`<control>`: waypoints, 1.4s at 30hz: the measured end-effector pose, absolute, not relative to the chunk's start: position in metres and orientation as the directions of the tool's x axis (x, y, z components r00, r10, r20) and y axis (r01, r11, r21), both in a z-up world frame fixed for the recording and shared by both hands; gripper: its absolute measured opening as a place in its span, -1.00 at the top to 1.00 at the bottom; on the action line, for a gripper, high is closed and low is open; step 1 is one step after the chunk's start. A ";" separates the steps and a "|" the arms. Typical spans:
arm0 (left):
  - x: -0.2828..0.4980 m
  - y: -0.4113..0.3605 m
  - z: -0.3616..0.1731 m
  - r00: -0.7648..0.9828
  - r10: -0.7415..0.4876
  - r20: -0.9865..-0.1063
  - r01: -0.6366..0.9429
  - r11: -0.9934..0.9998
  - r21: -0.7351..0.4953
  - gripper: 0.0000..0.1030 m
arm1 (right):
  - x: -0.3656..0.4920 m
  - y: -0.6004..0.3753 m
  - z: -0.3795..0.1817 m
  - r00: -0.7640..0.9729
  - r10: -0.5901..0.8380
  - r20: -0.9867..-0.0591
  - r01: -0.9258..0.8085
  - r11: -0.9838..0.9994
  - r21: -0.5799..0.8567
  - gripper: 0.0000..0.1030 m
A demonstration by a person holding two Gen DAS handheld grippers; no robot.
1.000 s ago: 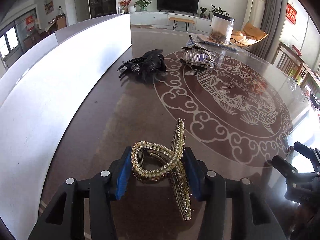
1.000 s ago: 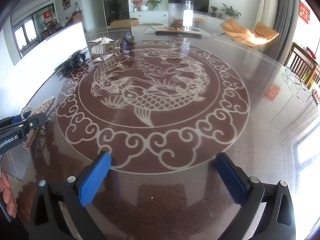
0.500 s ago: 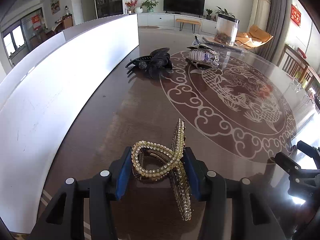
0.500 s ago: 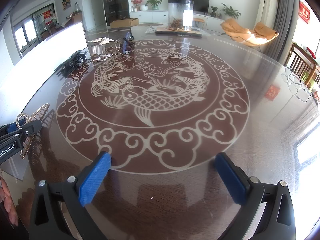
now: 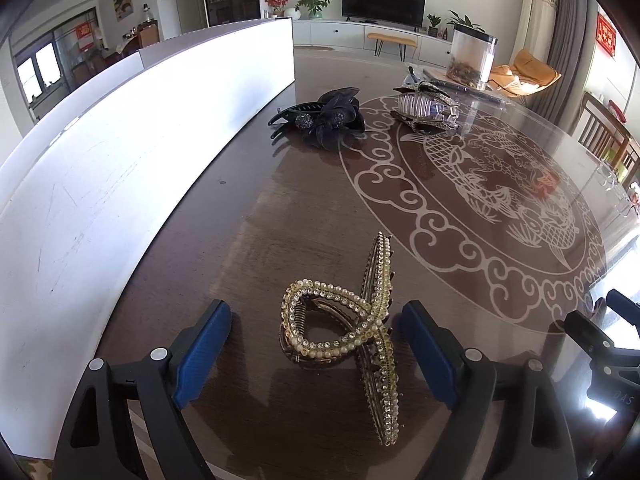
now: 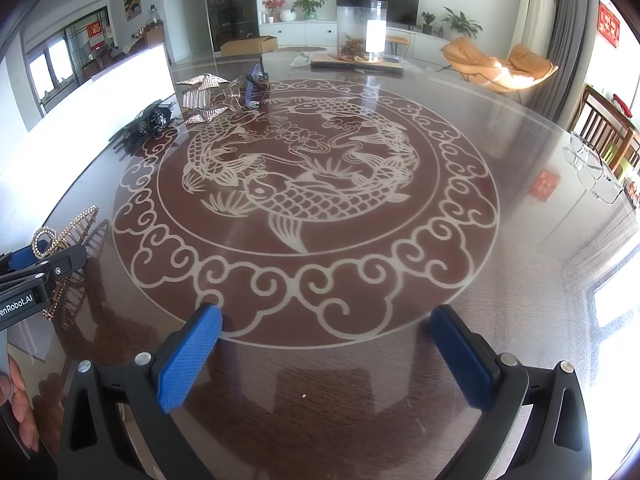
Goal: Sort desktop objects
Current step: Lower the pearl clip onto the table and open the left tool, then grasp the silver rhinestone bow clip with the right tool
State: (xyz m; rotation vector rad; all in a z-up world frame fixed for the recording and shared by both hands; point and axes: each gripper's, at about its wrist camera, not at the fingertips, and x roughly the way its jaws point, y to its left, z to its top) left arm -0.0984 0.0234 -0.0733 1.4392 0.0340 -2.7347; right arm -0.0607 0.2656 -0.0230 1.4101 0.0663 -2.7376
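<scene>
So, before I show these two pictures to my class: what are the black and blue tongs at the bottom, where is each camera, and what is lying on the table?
No robot here: a person holds a two-finger gripper in each hand, with a wide-angle camera on each looking along its fingers.

The left camera shows the left gripper, open, with its blue pads either side of a gold beaded hair clip that lies on the table, not pinched.

The right camera shows the right gripper, open and holding nothing.

Farther off lie a black flower hair clip and a silver hair clip, with a clear jar beyond.
</scene>
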 end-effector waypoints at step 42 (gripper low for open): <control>-0.099 0.015 -0.076 -0.544 -0.055 -0.838 0.100 -0.995 0.000 -1.00 | -0.061 0.266 -0.023 -0.579 -0.035 -0.814 0.074 -0.997 -0.010 -1.00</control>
